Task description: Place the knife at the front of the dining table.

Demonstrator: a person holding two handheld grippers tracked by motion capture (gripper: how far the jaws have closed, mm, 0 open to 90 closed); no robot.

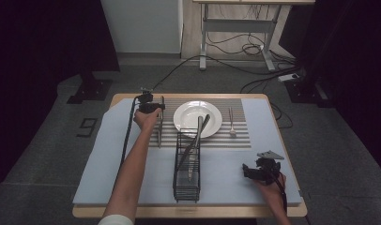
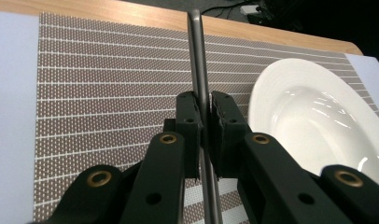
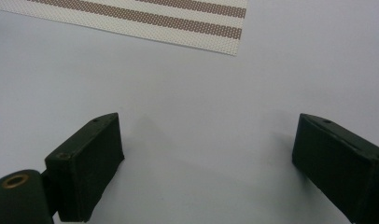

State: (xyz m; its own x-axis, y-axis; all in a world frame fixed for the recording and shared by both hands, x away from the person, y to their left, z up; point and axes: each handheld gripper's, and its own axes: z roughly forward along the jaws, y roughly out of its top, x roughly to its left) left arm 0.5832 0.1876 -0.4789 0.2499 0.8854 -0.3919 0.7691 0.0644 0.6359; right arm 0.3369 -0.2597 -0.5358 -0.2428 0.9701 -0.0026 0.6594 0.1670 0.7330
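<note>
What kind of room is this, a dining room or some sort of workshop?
Probably a lab or studio staging a dinner setting: a plate on a striped placemat, dark curtains around, and loose cables across the floor.

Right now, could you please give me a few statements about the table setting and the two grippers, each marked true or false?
1. The left gripper has its jaws shut on a metal utensil handle. True.
2. The right gripper holds the fork. False: its jaws stand wide apart over the bare blue mat, and the fork lies on the striped placemat, right of the white plate.
3. The wire rack stands in front of the plate, with utensils leaning in it. True.
4. The white plate is stacked inside the wire rack. False: it rests on the striped placemat.
5. The utensil in the left gripper lies to the right of the plate. False: it lies to the plate's left.
</note>
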